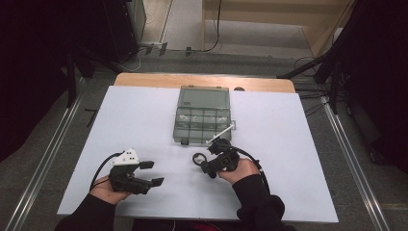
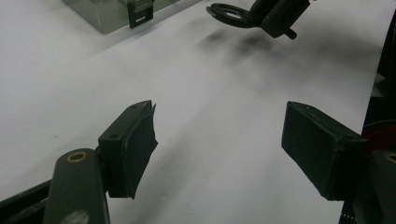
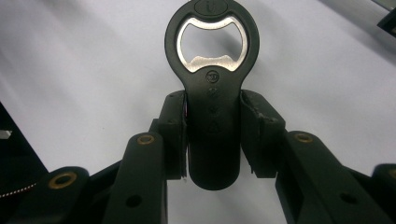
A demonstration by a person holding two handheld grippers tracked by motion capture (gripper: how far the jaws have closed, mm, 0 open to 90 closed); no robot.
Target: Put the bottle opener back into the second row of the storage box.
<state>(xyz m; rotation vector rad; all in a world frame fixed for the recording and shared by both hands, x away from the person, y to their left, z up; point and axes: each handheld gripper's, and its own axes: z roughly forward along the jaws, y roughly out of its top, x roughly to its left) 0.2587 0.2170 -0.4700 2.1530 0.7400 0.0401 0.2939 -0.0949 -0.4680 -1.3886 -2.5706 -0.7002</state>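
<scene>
Black bottle opener (image 3: pixel 212 100) clamped in right gripper (image 3: pixel 214 135) above table; left gripper (image 2: pixel 217 147) agape, resting low

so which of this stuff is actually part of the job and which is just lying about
In the job:
- black bottle opener with a metal-lined ring, clamped in the right tool
- clear plastic compartment box, lid open

Lying about:
- white stick on the box's near right corner
- left tool, open, holding nothing
</scene>
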